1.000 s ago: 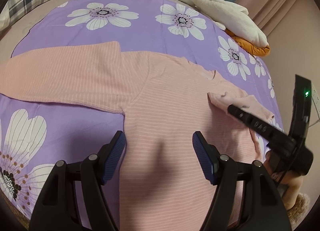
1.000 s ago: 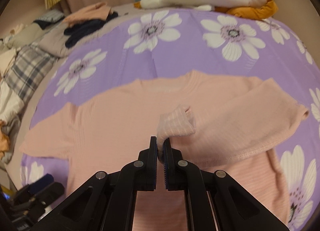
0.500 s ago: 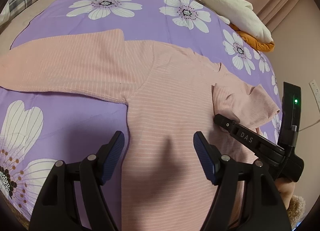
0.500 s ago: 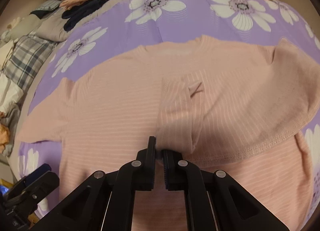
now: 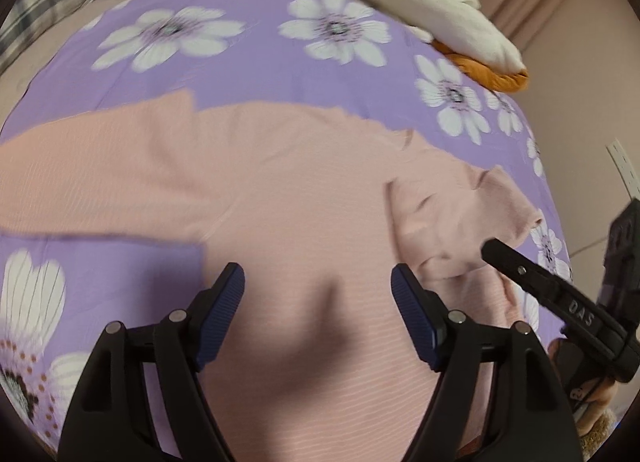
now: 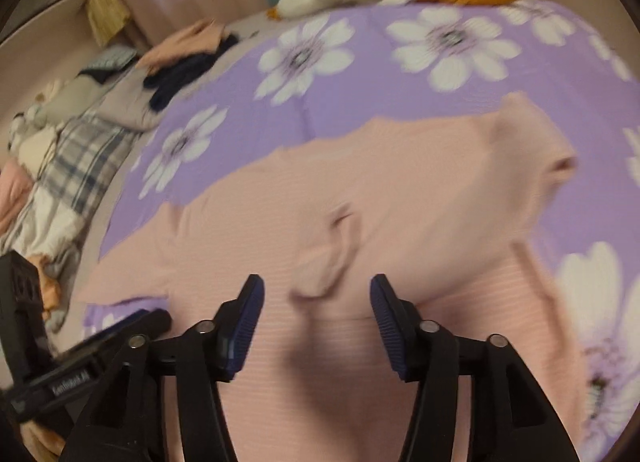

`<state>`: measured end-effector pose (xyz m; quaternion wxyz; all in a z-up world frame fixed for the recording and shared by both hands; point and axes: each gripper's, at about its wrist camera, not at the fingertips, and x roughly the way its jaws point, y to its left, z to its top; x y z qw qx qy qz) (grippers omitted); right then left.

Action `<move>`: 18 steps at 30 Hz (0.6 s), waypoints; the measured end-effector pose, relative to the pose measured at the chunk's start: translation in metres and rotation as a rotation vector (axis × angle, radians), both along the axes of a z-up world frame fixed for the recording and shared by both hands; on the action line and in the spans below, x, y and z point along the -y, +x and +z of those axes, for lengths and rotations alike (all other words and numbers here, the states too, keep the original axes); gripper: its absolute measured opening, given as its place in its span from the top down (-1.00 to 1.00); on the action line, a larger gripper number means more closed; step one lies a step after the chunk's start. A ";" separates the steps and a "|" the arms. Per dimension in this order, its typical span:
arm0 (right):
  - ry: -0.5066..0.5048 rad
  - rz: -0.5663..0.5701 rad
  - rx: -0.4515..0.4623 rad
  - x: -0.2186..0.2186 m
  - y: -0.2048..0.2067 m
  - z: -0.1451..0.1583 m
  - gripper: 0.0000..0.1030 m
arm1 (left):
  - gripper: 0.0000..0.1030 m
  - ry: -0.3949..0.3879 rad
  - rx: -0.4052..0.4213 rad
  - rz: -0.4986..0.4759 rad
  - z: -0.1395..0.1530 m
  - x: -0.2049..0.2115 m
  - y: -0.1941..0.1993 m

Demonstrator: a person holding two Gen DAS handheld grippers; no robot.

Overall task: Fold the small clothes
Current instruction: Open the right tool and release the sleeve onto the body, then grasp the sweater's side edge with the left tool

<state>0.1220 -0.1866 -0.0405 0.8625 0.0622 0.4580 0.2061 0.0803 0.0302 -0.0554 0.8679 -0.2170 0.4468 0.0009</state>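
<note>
A pink striped long-sleeved top lies flat on a purple bedspread with white flowers. Its left sleeve stretches out to the left. Its right sleeve is folded in over the body, the cuff lying loose on the chest. My left gripper is open and empty over the lower body of the top. My right gripper is open and empty just short of the cuff; it also shows at the right of the left wrist view.
A white and orange pile of clothes lies at the bed's far edge. Dark and peach garments and a plaid blanket lie at the left side. A wall with a socket is to the right.
My right gripper has opened and let go of the sleeve cuff, which now lies on the chest. Both views have shifted and are blurred with motion. The left gripper stays open.
</note>
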 end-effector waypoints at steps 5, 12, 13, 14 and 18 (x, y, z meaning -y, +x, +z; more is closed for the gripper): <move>-0.054 -0.145 0.037 0.043 -0.005 0.003 -0.18 | -0.50 0.100 0.029 -0.115 0.008 0.045 0.035; -0.094 -0.284 -0.030 0.084 -0.003 -0.023 -0.18 | -0.34 0.184 -0.025 -0.254 -0.023 0.105 0.075; -0.096 -0.294 -0.036 0.088 -0.004 -0.025 -0.18 | -0.31 0.205 -0.041 -0.265 -0.030 0.111 0.078; -0.097 -0.301 -0.040 0.091 -0.004 -0.027 -0.18 | -0.30 0.223 -0.055 -0.274 -0.037 0.114 0.080; -0.094 -0.313 -0.051 0.101 -0.007 -0.033 -0.18 | -0.16 0.269 -0.086 -0.264 -0.053 0.118 0.087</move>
